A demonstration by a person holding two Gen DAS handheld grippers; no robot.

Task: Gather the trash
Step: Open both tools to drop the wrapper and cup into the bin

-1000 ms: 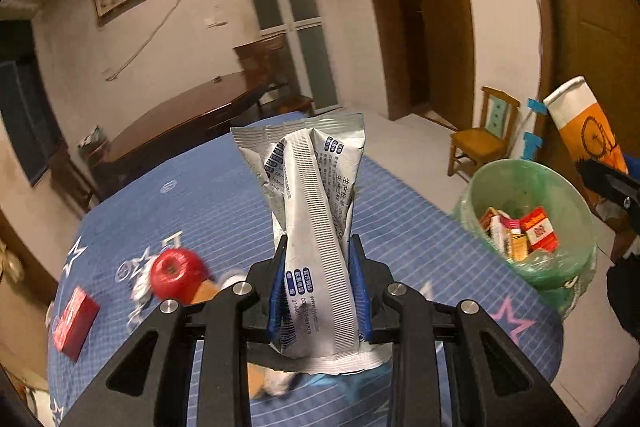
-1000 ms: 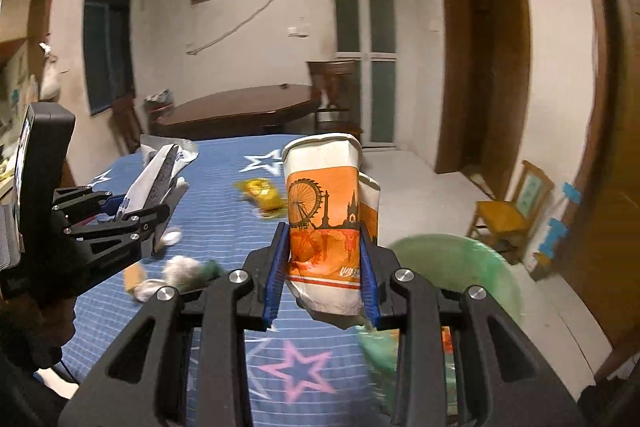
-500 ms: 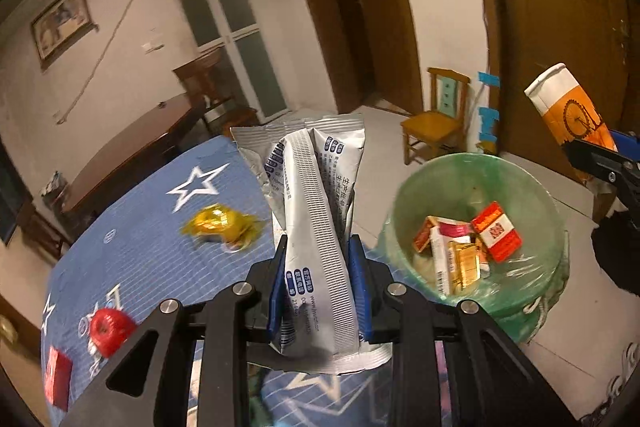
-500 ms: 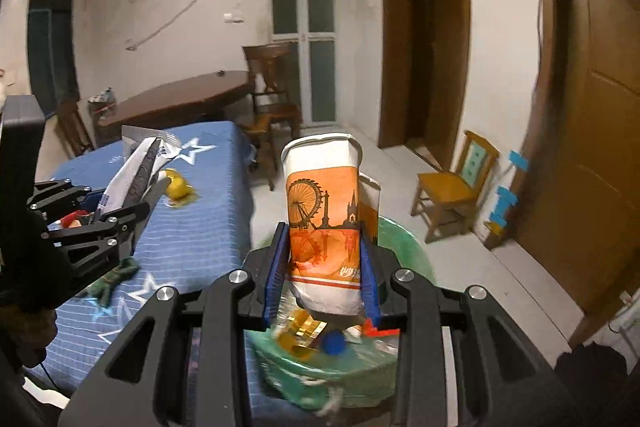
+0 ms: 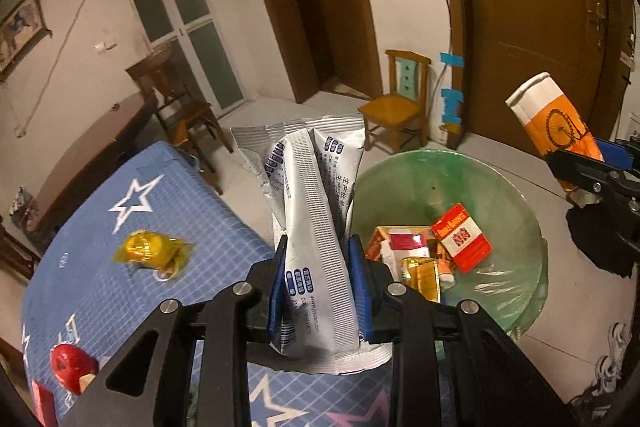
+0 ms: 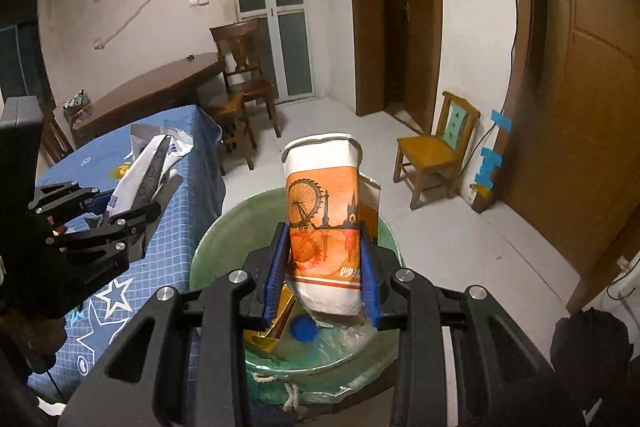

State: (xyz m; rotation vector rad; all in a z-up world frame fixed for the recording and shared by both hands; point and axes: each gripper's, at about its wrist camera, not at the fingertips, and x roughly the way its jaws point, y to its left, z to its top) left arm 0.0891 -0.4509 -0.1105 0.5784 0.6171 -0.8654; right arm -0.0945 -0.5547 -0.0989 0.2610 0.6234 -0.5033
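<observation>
Bin [image 5: 500, 187]: green-lined, on the floor just beside the blue star cloth [image 5: 132, 227]; cartons already lie inside.
Left gripper [image 5: 318, 291]: clamped on a silver wrapper [image 5: 316, 211], long axis upright, above the cloth's edge, bin just to its right and below.
Right gripper [image 6: 324, 275]: clamped on a flattened orange paper cup [image 6: 324, 211], upright, directly over the bin mouth.
Nearer hand: right, I judge; its cup looks ready to drop first.
Still on cloth: yellow candy [image 5: 154, 253], red apple [image 5: 72, 367].
Writing: wrapper carries small blue print, unreadable; cup shows a ferris wheel and skyline; red carton [image 5: 460, 237] text too small.
</observation>
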